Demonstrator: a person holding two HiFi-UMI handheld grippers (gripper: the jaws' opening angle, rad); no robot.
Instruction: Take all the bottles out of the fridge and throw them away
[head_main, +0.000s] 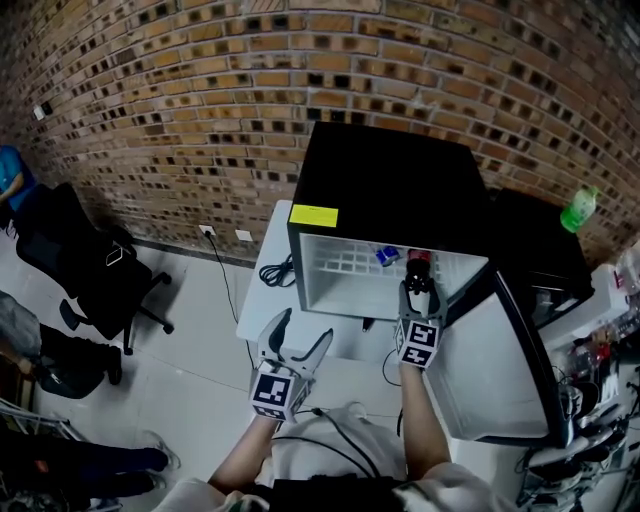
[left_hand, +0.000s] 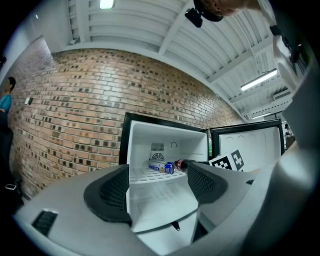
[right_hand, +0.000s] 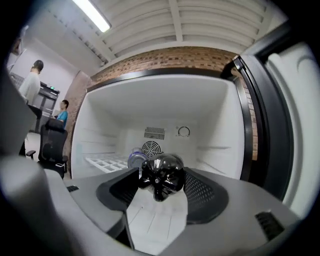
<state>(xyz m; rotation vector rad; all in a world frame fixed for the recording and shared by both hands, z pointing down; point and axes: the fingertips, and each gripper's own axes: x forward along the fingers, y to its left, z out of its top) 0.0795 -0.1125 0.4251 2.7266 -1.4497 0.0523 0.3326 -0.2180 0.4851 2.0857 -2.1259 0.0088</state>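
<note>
Your right gripper (right_hand: 161, 184) has its jaws partly closed on the base end of a dark cola bottle (right_hand: 161, 172). The pads press on either side of its lobed bottom, and the rest of the bottle runs away from you into the mini fridge (head_main: 390, 170), at the front right of the open compartment. Judge it as a plastic bottle that is stiff at the base, softer along the wall, smooth and possibly cold-slick. If it is full, its weight hangs ahead of your grip and will lever downward, so a hold nearer the middle would be steadier. Just beyond it, a small blue-and-white bottle (left_hand: 162, 166) lies on its side on the wire shelf (head_main: 340, 262). It looks light and likely to roll. Your left gripper (left_hand: 157, 185) waits wide open and empty in front of the fridge.
</note>
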